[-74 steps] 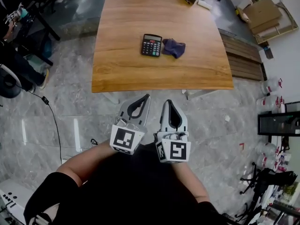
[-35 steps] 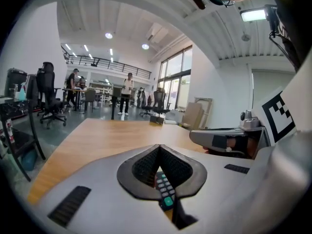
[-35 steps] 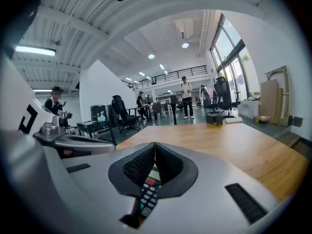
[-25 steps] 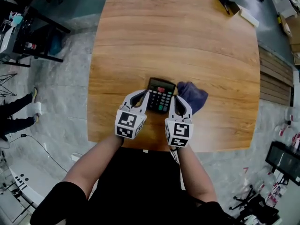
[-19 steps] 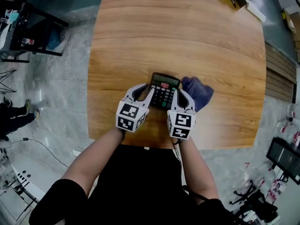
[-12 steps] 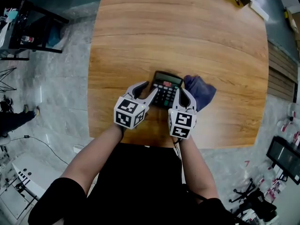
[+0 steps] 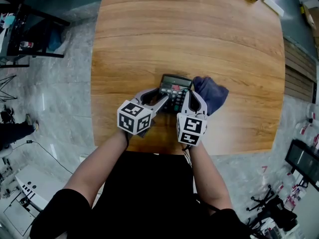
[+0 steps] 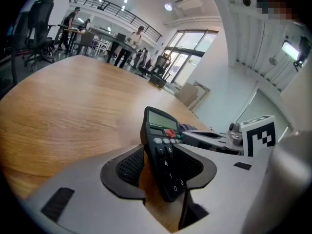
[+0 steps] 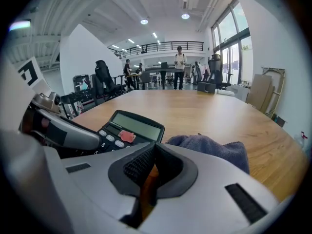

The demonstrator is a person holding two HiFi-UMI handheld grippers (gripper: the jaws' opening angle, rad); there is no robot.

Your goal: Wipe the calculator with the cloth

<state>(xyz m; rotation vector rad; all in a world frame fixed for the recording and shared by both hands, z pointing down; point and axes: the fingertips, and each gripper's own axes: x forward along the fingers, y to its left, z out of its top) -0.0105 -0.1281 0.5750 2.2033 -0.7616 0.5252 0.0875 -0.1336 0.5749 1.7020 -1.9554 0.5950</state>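
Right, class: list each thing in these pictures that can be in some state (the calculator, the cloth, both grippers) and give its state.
left gripper: open, jaws have just been opening, near end of the calculator between them.
right gripper: shut, nothing between its jaws.
calculator: lying flat on the table, keys up.
cloth: crumpled on the table, right of the calculator, not held.

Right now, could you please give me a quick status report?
Left tongs just opened, astride the black desk calculator, not gripping. Right tongs shut, empty. Crumpled blue cloth at calculator's right, not picked up. Nothing blocking.
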